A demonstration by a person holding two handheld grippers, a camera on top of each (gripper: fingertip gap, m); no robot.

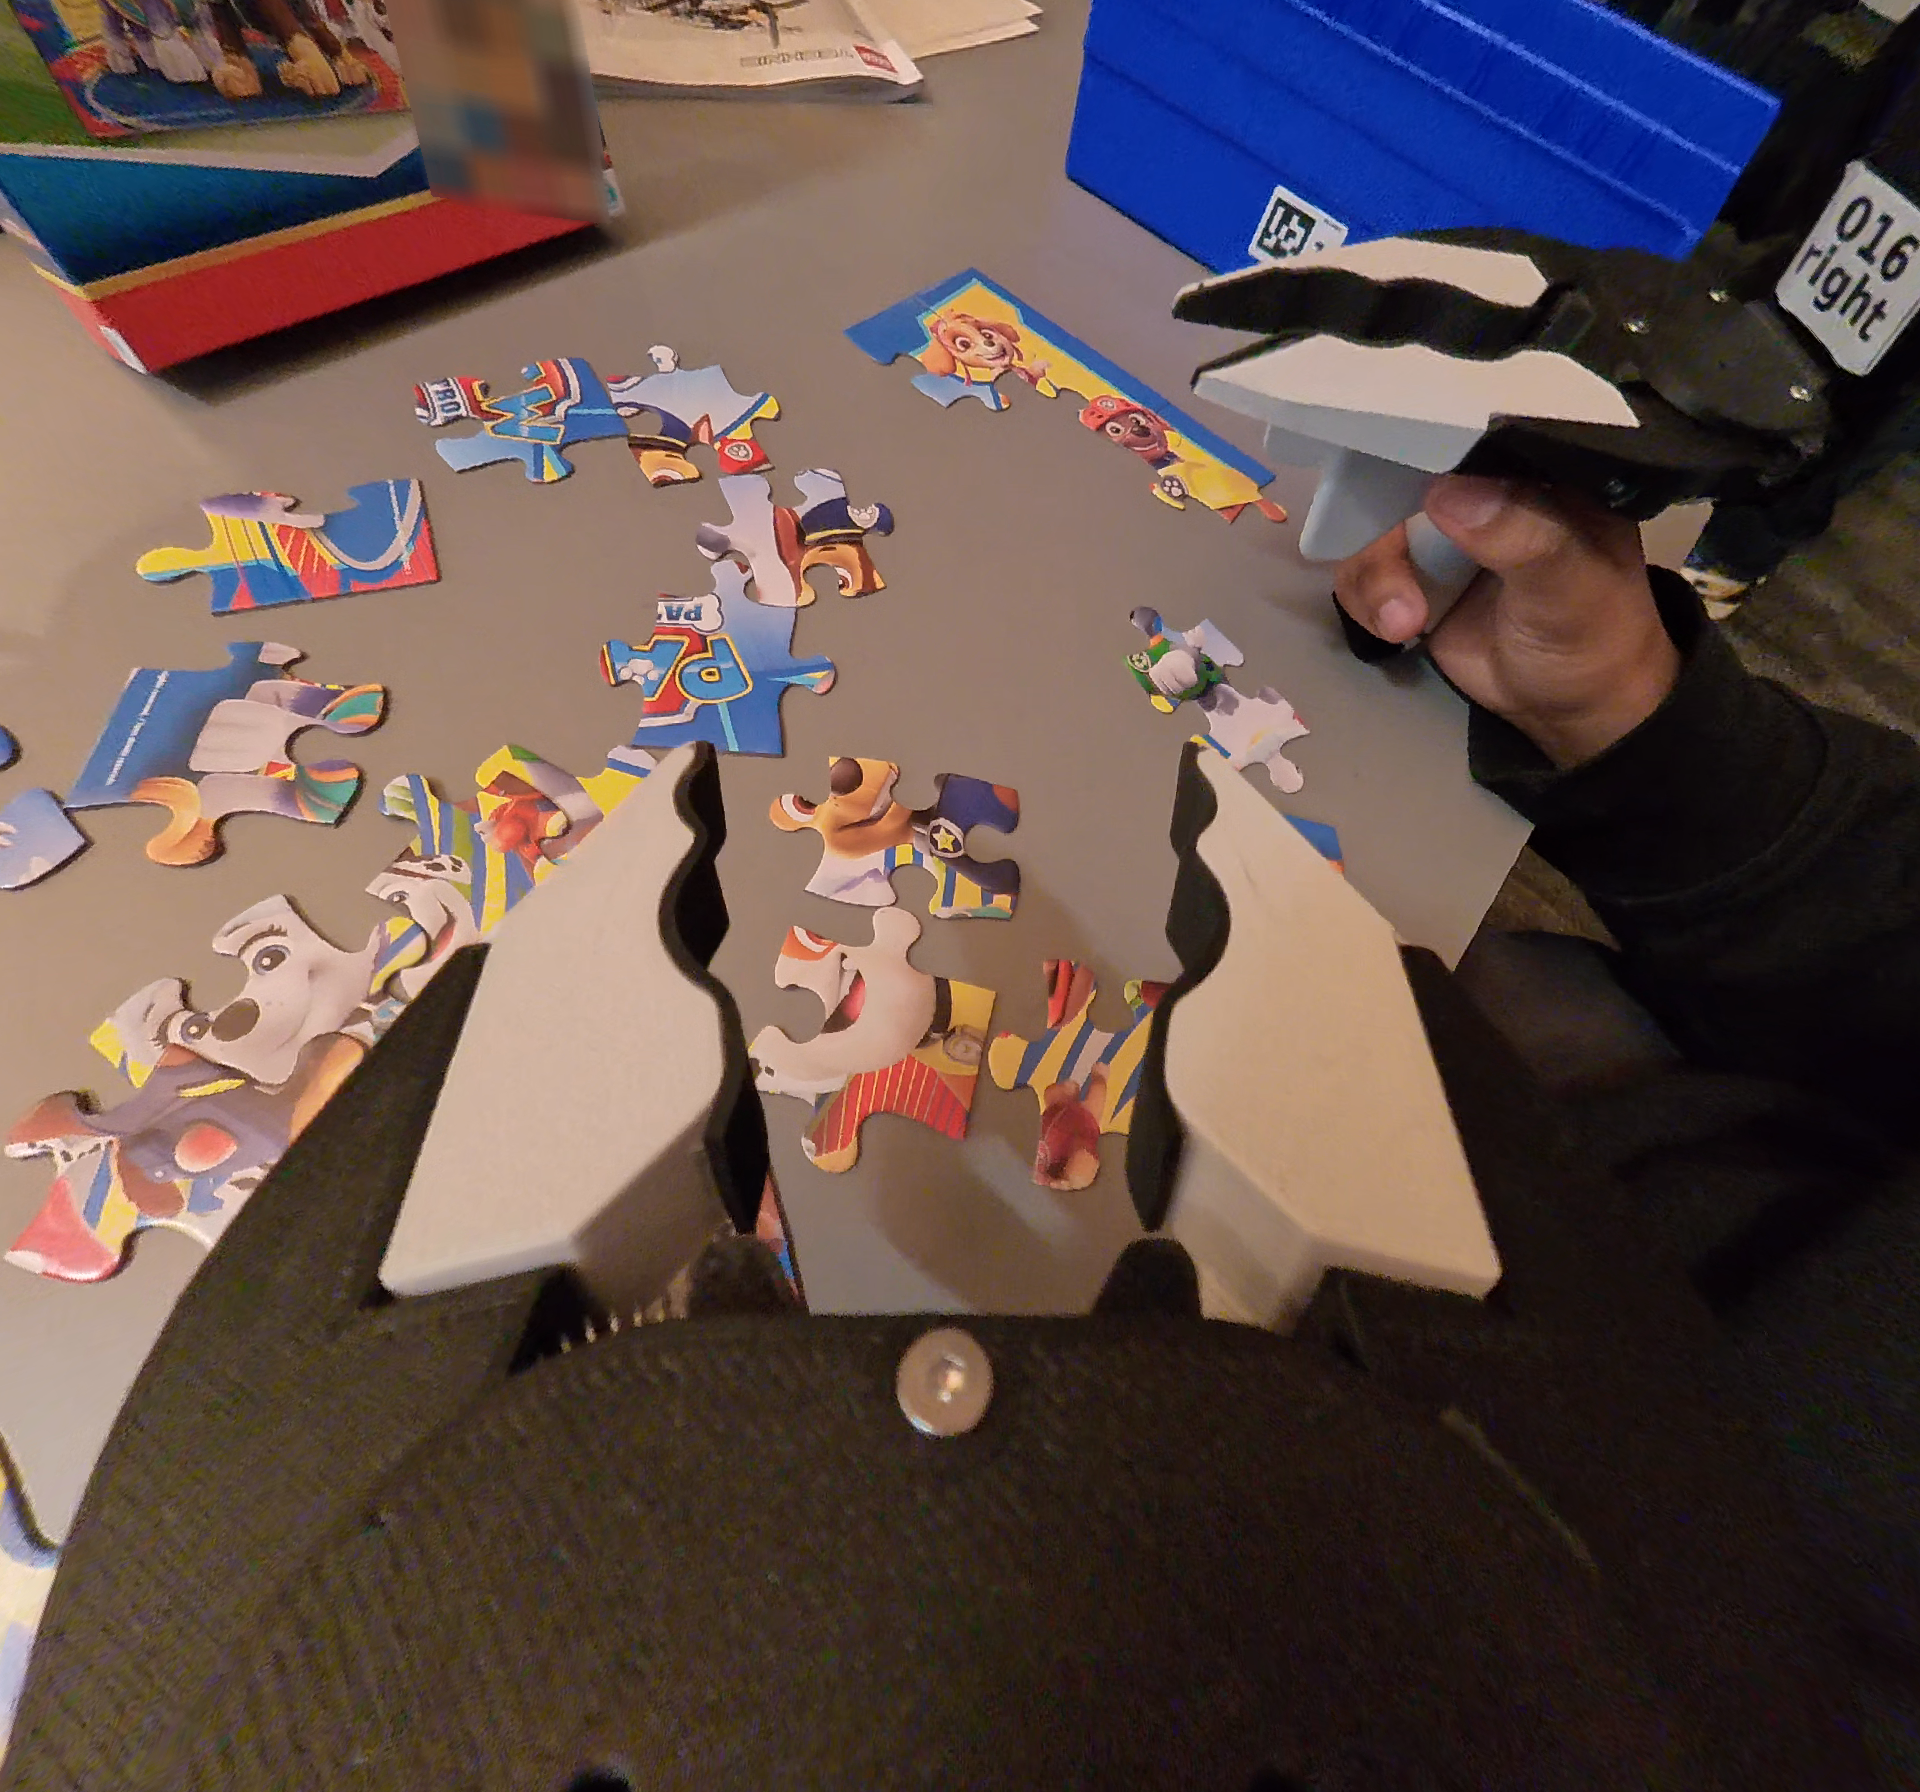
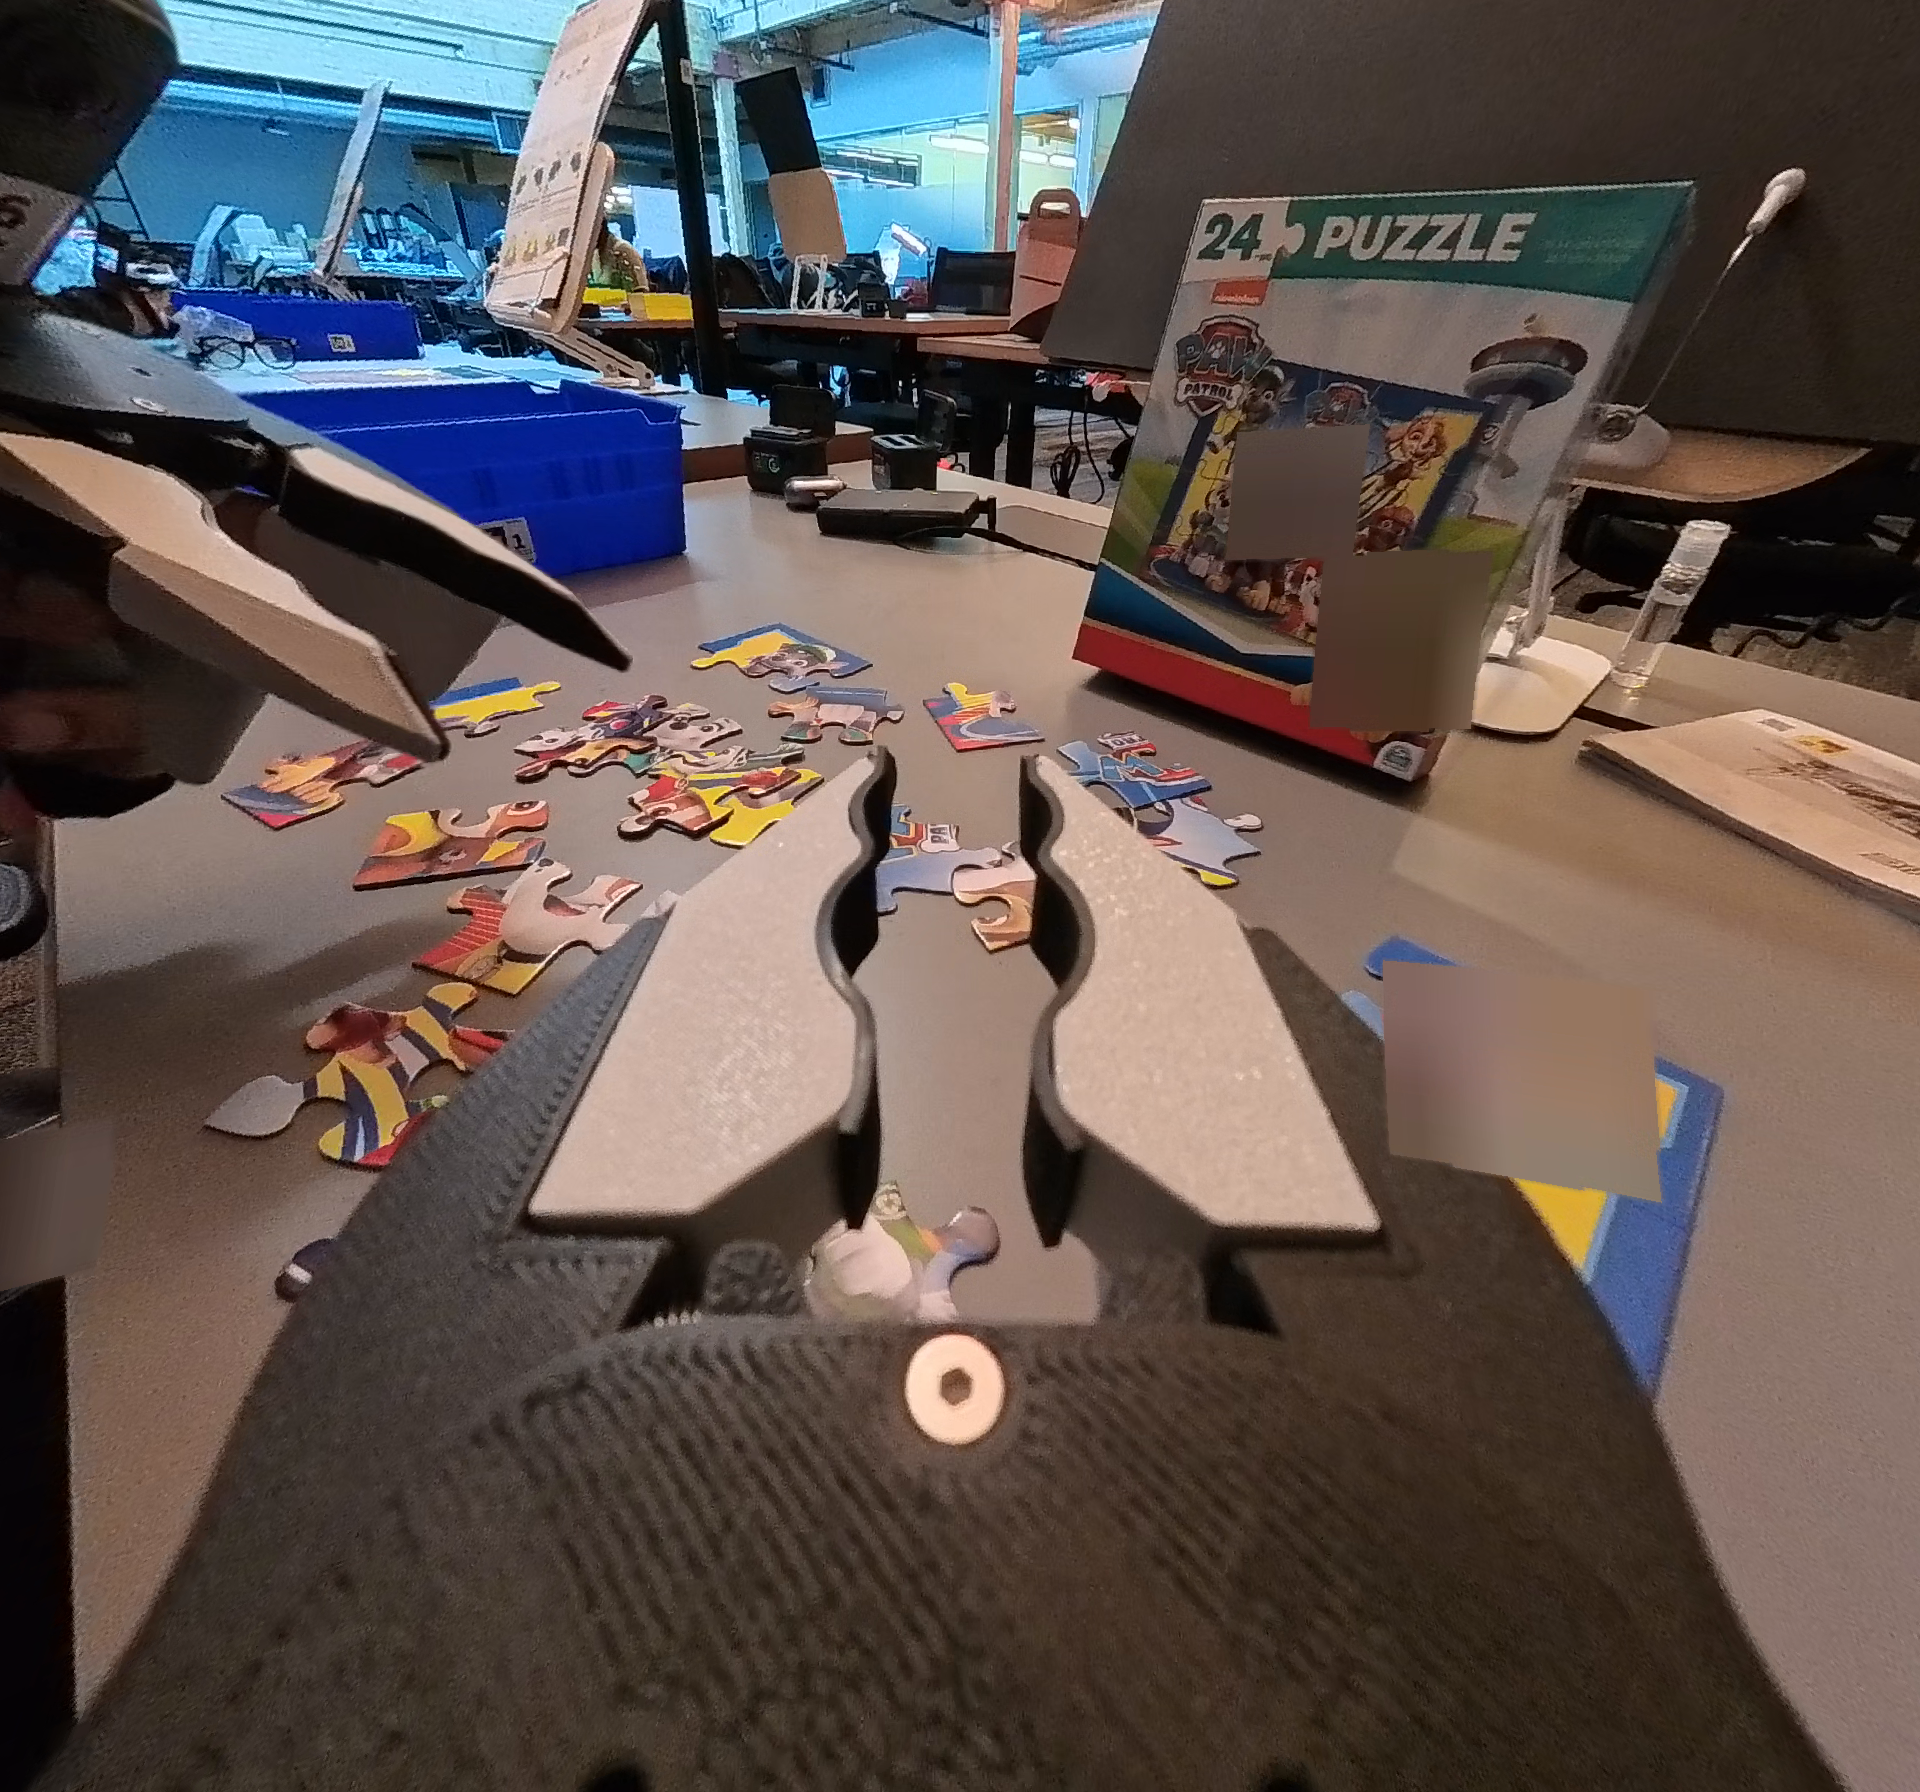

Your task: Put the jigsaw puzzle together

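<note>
Grey table (image 1: 987, 537) with scattered puzzle pieces (image 1: 894, 838) beneath wide-open left hand-held gripper (image 1: 940, 766), right hand-held gripper (image 2: 956, 776) narrowly parted, both bare

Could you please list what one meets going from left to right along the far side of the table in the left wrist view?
Puzzle box → booklet → blue bin → right tool.

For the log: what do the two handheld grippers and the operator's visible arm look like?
Both grippers, left and right, have a black ribbed printed body, a silver screw at its centre, and two pale grey wedge fingers lined with wavy black pads. From the left wrist view, the right gripper shows a grey pistol handle and a white label. The hand emerges from a black sleeve.
</note>
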